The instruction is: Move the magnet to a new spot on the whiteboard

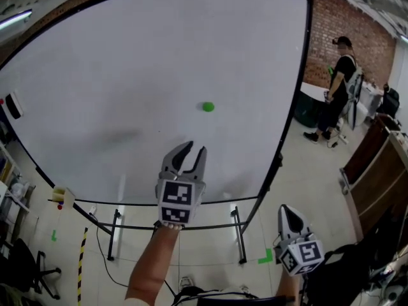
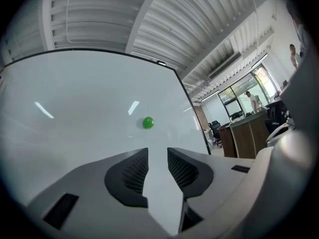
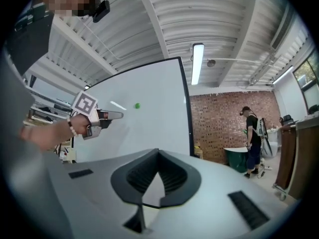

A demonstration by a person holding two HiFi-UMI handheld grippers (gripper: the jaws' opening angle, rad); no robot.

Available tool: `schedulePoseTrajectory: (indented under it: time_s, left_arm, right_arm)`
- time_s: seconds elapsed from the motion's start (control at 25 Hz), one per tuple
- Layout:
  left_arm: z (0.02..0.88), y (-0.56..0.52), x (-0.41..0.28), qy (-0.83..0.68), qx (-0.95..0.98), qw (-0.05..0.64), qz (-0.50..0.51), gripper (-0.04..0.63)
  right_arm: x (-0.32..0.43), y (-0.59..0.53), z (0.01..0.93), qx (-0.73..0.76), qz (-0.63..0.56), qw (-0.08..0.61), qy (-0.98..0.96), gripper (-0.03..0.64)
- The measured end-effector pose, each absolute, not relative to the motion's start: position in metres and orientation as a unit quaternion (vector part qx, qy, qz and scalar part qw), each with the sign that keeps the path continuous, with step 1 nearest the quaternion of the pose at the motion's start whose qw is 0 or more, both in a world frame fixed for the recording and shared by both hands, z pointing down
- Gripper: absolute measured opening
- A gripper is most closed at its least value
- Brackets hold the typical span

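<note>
Well, my left gripper (image 1: 195, 148) gapes empty below the green magnet (image 1: 208, 106), probably light, hard and slick, so I'd pinch its round sides; right gripper (image 1: 287, 210) clenched.

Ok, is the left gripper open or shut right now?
Open. On the left gripper the jaws stand apart, nothing between them; the green magnet sits on the whiteboard ahead, untouched.

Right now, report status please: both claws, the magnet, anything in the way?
Left claw open, empty, short of green magnet. Right claw shut, empty. Magnet on whiteboard. Nothing in the way.
</note>
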State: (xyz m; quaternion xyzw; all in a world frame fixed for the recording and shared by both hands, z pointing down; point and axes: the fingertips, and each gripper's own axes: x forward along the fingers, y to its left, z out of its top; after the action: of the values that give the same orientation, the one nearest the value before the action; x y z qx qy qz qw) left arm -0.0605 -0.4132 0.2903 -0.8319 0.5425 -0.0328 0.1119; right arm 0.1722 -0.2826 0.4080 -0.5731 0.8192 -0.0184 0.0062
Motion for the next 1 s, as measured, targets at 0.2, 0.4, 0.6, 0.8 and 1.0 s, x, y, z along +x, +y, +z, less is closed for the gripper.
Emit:
schedulePoseTrajectory:
  time_s: [0.2, 0.4, 0.6, 0.8, 1.0]
  left_arm:
    - [0.248, -0.443, -0.046, 0.57, -0.801, 0.176, -0.051, 0.189]
    - [0.225, -0.465, -0.037, 0.591, -0.767, 0.237, -0.083, 0.196]
    - [0.224, -0.479, -0.026, 0.599, -0.748, 0.263, -0.111, 0.195]
    - [0.225, -0.488, -0.026, 0.605, -0.743, 0.259, -0.119, 0.168]
    - [0.226, -0.487, -0.026, 0.613, -0.728, 0.275, -0.134, 0.147]
  right_arm:
    - [0.185, -0.287, 0.403, -0.573, -0.019, 0.023, 0.819, 0.018]
    - [0.195, -0.292, 0.403, -0.578, -0.02, 0.033, 0.815, 0.018]
    - [0.203, -0.297, 0.402, -0.583, -0.022, 0.04, 0.811, 0.018]
    - [0.205, -0.301, 0.404, -0.583, -0.025, 0.042, 0.811, 0.018]
    - [0.209, -0.304, 0.41, -0.584, -0.033, 0.044, 0.81, 0.018]
